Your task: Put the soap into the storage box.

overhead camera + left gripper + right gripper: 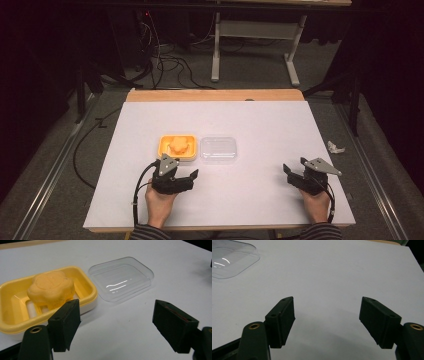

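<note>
A yellow soap dish (pixel 164 148) (pixel 10 307) sits on the white table near its middle, with an orange flower-shaped soap (pixel 179 144) (pixel 51 288) lying in it. Just to its right lies a clear plastic lid (pixel 218 148) (pixel 121 277) (pixel 230 258), flat on the table. My left gripper (pixel 181 175) (pixel 116 325) hovers open just in front of the dish, jaws wide apart with nothing between them. My right gripper (pixel 292 172) (pixel 327 320) stands open near the table's front right, over bare white surface.
The white sheet (pixel 260 120) covers the table, with a wooden strip (pixel 215 95) along its far edge. Cables (pixel 165 60) and a white table frame (pixel 260 45) stand on the floor beyond. A crumpled bit of paper (pixel 335 147) lies off the right side.
</note>
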The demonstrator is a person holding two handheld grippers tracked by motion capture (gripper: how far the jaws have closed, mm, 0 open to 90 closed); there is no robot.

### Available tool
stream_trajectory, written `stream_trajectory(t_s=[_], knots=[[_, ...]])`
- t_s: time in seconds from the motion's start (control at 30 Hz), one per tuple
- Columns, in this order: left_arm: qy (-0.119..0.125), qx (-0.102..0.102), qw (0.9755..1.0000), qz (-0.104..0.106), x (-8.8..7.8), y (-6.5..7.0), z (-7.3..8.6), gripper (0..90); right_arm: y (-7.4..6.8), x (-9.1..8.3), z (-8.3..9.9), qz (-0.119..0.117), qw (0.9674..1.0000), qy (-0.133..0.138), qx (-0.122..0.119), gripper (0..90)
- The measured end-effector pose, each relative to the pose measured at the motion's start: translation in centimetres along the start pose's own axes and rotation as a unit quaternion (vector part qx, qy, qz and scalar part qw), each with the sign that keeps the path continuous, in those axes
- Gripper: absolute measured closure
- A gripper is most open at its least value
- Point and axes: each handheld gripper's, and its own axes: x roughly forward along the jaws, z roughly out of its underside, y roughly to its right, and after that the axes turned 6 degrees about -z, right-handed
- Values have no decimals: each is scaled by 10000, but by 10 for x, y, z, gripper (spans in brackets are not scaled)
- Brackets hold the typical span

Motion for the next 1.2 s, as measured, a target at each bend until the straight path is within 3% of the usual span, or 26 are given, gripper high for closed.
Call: stream_trajectory(t_s=[0.3, 0.47, 0.93, 1.2], knots=[[-85, 110, 9999, -22, 12, 3, 2, 226, 0, 0, 0, -2, 10000, 8, -2, 289], [-58, 9, 10000, 19, 22, 1, 7, 226, 0, 0, 0, -7, 10000, -1, -3, 289], [-235, 427, 9987, -179, 40, 5, 19, 221, 0, 0, 0, -6, 10000, -1, -7, 289], [-117, 345, 9992, -179, 39, 4, 20, 219, 0, 0, 0, -6, 10000, -3, -8, 289]])
